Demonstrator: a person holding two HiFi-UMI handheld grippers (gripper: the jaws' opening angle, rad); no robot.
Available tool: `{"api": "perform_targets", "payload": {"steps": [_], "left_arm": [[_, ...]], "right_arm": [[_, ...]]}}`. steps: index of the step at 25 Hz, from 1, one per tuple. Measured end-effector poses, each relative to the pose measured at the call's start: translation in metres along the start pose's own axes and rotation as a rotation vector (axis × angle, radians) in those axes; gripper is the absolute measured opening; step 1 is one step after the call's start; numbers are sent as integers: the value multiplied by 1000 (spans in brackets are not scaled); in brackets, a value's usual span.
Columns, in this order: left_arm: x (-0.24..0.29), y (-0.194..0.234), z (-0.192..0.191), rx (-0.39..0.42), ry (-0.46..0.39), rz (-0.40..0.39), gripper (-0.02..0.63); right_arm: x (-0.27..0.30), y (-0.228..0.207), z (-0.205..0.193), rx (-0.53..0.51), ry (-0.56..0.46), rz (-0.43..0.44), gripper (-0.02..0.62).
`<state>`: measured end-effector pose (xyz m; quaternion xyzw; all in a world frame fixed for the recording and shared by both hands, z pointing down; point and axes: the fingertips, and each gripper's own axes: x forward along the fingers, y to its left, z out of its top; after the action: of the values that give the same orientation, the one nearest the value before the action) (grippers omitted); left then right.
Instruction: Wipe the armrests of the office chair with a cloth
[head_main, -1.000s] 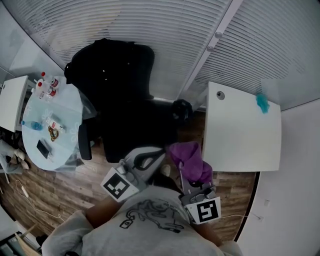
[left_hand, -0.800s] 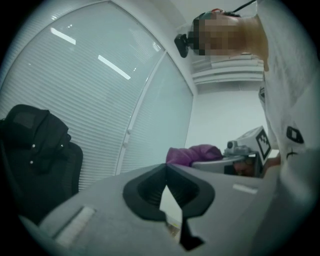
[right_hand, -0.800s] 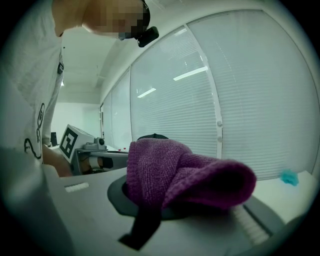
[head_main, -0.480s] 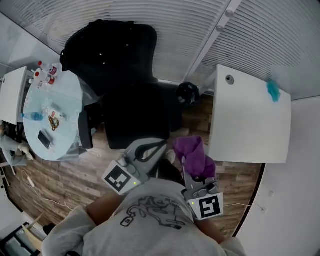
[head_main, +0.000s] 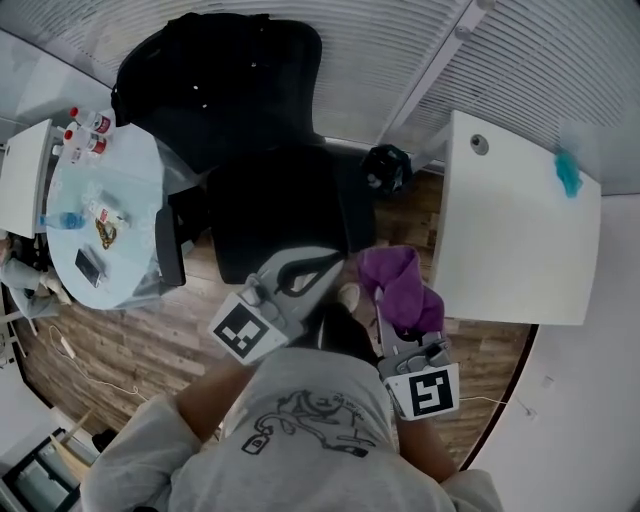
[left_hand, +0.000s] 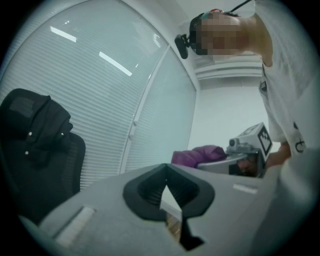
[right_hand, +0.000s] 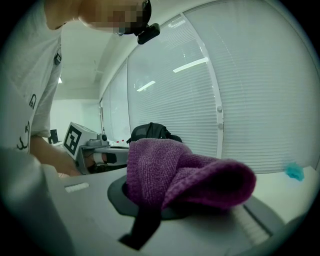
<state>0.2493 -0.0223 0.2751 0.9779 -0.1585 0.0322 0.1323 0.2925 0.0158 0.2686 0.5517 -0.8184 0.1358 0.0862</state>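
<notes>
Wood-plank floor (head_main: 130, 350), office with slatted blinds (head_main: 400, 50). Purple terry cloth (head_main: 400, 290) is clamped in the jaws of the right gripper (head_main: 385, 305), just short of the black office chair (head_main: 270, 210) and clear of its side armrest (head_main: 172, 245). Left gripper (head_main: 325, 262): jaws together, empty. Chair lies nearer than a second ago, so the approach is probably under way and wiping not yet begun.

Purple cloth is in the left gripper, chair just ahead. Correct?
Not quite: the purple cloth is held in the right gripper, not the left, as the right gripper view shows. The chair is just ahead.
</notes>
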Motion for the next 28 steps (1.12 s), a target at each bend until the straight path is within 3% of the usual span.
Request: {"api": "perform_targets", "payload": {"steps": [14, 28], "left_arm": [[33, 58, -106, -11, 31, -3, 2], [56, 88, -210, -14, 80, -36, 2]], "right_arm": [[72, -37, -121, -79, 150, 26, 29], [119, -60, -278, 2, 372, 40, 29]]}}
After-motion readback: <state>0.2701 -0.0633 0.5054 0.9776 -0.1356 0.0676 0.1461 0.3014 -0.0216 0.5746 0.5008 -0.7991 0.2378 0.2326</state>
